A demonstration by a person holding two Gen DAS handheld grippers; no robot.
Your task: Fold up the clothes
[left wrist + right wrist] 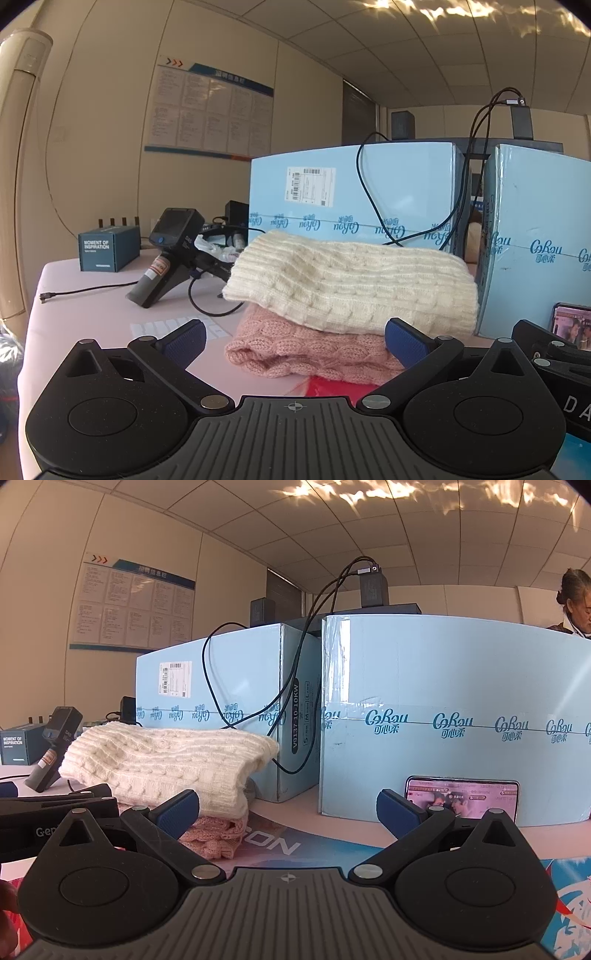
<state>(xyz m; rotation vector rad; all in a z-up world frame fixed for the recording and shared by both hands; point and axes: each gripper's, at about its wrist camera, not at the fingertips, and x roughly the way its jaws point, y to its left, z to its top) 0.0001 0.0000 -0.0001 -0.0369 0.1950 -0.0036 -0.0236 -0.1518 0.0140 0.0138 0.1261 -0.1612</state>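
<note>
A folded cream cable-knit sweater (pixel 351 284) lies on top of a folded pink knit sweater (pixel 306 350) on the table. A red garment (pixel 332 387) shows just in front of the pink one. My left gripper (pixel 295 341) is open and empty, low in front of the stack. My right gripper (pixel 288 810) is open and empty, to the right of the stack. The cream sweater (pixel 166 760) and pink sweater (pixel 214 834) show at the left of the right wrist view. The left gripper's body (pixel 55 808) shows there too.
Two light blue cartons (pixel 351 195) (pixel 461 720) stand behind the stack with black cables (pixel 295 664) hanging over them. A phone (pixel 461 797) leans on the right carton. A handheld scanner (pixel 166 254) and small dark box (pixel 107 253) sit at left. A person (pixel 576 602) is at far right.
</note>
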